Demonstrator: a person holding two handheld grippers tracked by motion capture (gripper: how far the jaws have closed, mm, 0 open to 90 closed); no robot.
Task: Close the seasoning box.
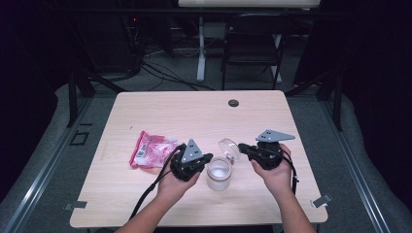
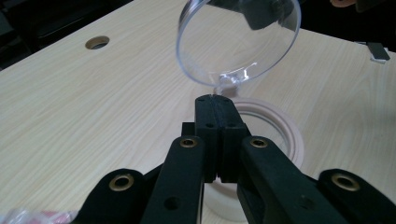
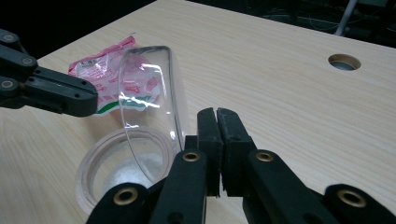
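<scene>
tongs of both hands are clenched: left tongs (image 2: 215,100) empty beside the jar (image 1: 218,174), right tongs (image 3: 217,114) beside its raised clear lid (image 3: 149,107).

— Where did I have room to move?

— The far half of the table (image 1: 194,104) lay bare but for a small hole (image 1: 233,103), and the right near corner was free.

— And what blocked me?

— The open jar (image 1: 218,174) stood between my grippers, its clear lid (image 1: 229,148) tilted up above it. The pink packet (image 1: 151,149) lay just left of my left gripper (image 1: 206,158).
</scene>
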